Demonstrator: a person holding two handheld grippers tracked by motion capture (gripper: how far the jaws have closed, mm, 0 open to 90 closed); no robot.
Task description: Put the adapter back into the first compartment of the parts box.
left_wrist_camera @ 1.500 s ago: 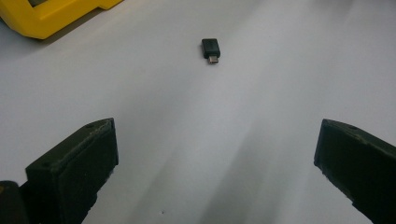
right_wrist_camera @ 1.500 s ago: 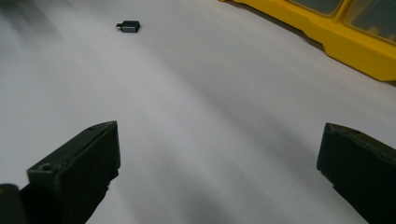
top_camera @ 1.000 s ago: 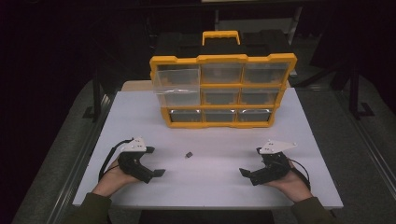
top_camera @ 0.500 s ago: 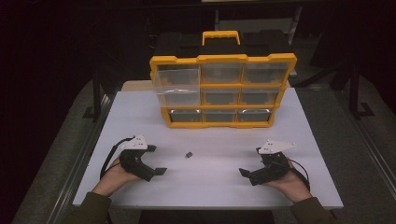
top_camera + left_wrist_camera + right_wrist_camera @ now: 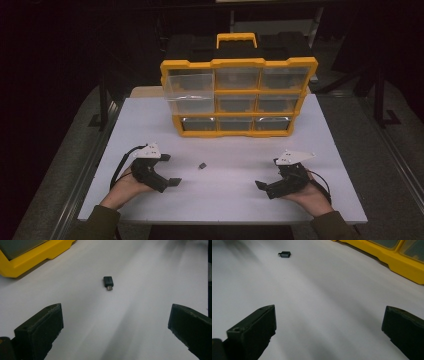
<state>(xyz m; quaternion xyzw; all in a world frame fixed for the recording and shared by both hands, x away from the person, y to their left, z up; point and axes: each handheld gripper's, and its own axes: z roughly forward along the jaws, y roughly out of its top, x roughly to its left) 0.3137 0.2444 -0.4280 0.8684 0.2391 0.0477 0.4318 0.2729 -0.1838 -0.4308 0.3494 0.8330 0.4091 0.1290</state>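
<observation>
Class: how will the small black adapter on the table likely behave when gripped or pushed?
The adapter looks like a stiff, boxy plug, so it probably won't bend. Lying flat on the smooth white table, it would likely slide, not roll. Being tiny, it seems light and could slip aside from wide tongs.

Right claw gapes wide; small black adapter lies well ahead.

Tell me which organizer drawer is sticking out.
The top-left drawer of the yellow organizer: its clear front juts forward, while the other eight sit flush.
</observation>
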